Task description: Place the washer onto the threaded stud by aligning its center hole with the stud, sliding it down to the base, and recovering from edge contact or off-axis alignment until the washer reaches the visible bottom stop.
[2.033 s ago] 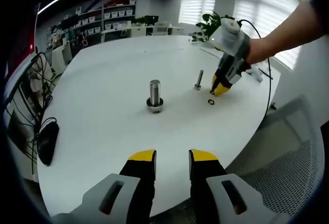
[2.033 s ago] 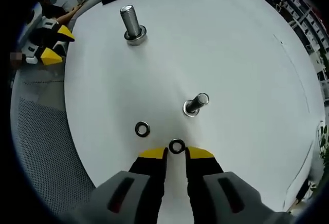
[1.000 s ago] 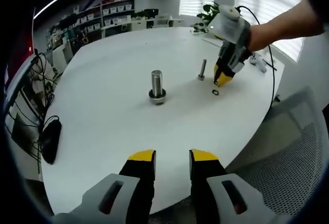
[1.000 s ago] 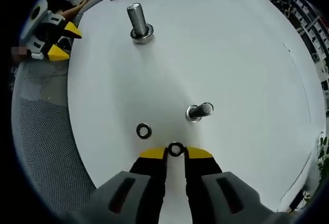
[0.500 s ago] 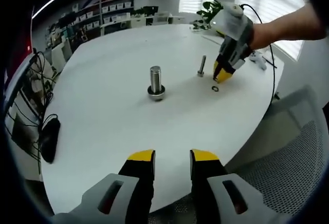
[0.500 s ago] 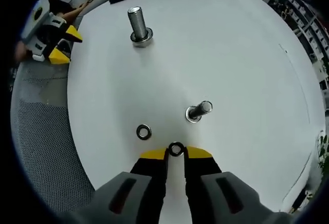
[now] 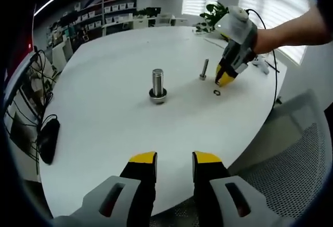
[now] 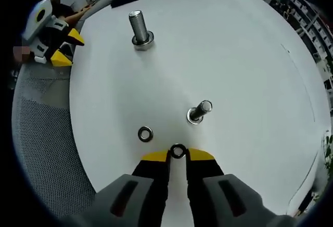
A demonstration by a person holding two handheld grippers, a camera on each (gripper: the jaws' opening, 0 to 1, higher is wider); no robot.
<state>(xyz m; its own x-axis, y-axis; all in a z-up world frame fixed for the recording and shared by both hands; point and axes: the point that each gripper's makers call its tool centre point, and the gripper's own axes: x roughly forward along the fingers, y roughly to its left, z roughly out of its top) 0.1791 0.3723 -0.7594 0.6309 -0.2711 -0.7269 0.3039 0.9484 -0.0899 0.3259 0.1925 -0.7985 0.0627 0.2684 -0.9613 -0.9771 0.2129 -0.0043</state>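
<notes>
Two washers on worktop [image 8: 250,45] | right hand-held gripper [image 8: 178,154] apparently pinching washer [image 8: 178,151] (grip unclear) | left hand-held gripper [image 7: 174,159] open, idle | next: lift, centre over thin stud [image 8: 199,111].

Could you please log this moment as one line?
right hand-held gripper: washer between tips, grip unclear | spare washer: on table | small stud: bare | left hand-held gripper: open, idle

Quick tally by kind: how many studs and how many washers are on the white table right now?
Studs: 2, large stud, small stud
Washers: 2, one at the right gripper tips, one loose
Total: 4
</notes>
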